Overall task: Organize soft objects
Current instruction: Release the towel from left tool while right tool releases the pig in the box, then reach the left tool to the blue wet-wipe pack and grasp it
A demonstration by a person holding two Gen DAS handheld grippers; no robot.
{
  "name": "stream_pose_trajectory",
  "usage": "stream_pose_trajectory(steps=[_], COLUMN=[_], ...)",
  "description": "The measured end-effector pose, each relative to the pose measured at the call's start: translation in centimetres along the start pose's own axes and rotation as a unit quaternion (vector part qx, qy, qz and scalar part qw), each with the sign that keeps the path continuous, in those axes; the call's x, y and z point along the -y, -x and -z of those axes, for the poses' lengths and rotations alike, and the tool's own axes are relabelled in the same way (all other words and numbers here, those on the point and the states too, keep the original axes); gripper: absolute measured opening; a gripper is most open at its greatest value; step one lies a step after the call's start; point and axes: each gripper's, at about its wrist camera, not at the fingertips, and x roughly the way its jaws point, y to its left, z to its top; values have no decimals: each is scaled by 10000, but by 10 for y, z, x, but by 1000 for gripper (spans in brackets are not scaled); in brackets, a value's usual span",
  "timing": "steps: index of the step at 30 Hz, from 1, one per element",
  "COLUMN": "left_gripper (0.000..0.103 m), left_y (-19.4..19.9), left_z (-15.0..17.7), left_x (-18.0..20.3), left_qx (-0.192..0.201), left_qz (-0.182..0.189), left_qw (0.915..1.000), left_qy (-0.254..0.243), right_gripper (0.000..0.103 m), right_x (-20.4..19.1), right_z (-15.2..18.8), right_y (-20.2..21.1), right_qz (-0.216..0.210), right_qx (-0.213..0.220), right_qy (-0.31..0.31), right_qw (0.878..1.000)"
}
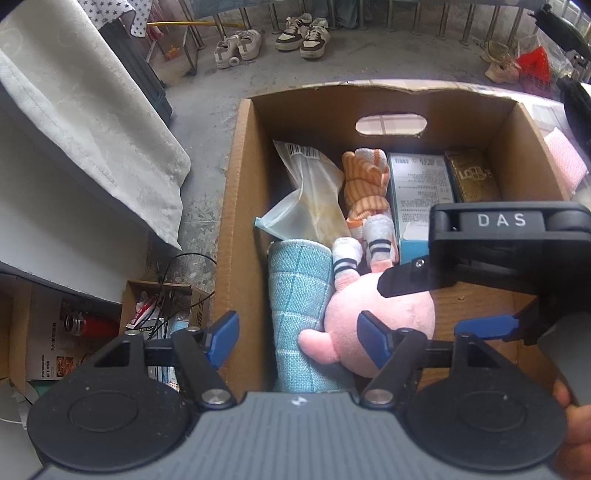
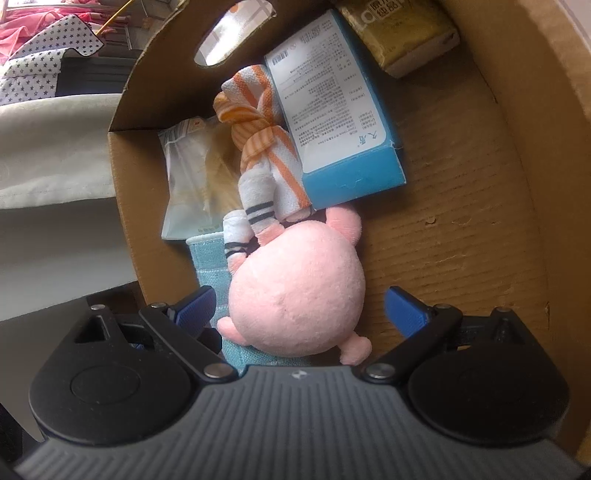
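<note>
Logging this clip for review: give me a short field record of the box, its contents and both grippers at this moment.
container: open cardboard box with a handle cutout
soft items inside: pink plush toy, rolled teal cloth, orange striped cloth
other contents: blue carton, gold pack, clear plastic bag
left gripper: open, above the teal cloth, holding nothing
right gripper: open, either side of the plush toy, pads clear of it

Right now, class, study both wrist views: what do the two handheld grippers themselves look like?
The left gripper and right gripper match: ribbed grey bodies, round black discs, black linkage arms with silver pins, blue finger pads. The left view shows white "DAS" lettering on the right gripper's black housing.
</note>
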Motion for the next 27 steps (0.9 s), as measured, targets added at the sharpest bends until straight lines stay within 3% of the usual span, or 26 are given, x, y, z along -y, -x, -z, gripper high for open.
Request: stream_pose_trajectory(steps=[8, 16, 22, 27], left_gripper=[91, 91, 92, 93], left_y=[30, 69, 102, 127], left_z=[-9, -21, -35, -51], left_x=[2, 24, 71, 137], left_qx=[234, 469, 581, 610], left_qz=[-29, 289, 226, 259], left_qw=[9991, 9931, 9906, 9889], left_qy=[356, 1036, 1215, 1330], right_gripper=[98, 99, 99, 99], right_x=[-12, 1, 44, 111], right_z=[7, -5, -26, -49], right_y=[53, 148, 212, 284], right_qz=[-86, -643, -1091, -1012], right_qx=[393, 945, 1236, 1334], right_qy=[512, 866, 1077, 1004], right_qw=[9979, 9897, 9804, 9808])
